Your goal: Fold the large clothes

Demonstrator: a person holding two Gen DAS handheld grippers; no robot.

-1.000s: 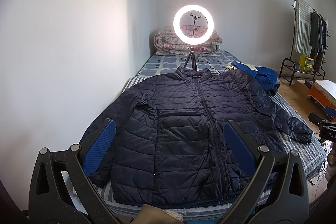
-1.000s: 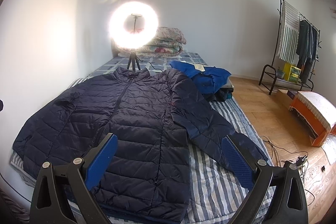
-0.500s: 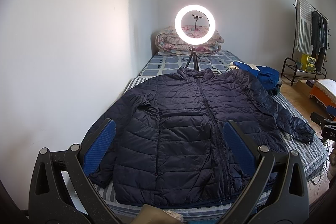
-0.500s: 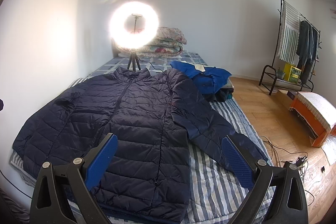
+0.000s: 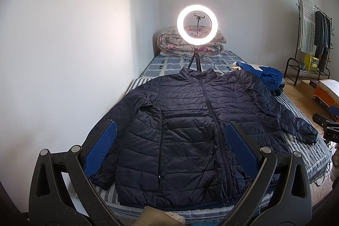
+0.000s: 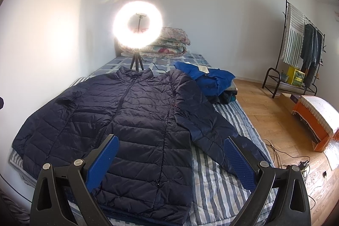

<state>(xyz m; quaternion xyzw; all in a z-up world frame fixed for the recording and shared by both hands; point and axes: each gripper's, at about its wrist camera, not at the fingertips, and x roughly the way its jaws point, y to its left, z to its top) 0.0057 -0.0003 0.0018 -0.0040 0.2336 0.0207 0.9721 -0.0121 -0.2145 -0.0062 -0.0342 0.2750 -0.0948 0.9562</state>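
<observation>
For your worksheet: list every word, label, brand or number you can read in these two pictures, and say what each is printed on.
"DA": white letters, cut off at the frame edge, on the black device at the right of the left wrist view.
Yellow box on the rack: print too small to read.
Navy jacket: no readable label.

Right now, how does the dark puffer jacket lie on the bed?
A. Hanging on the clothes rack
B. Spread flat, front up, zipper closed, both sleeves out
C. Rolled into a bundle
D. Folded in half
B: the dark puffer jacket lies spread flat on the striped bed, front zipper closed, sleeves out to both sides.
</observation>
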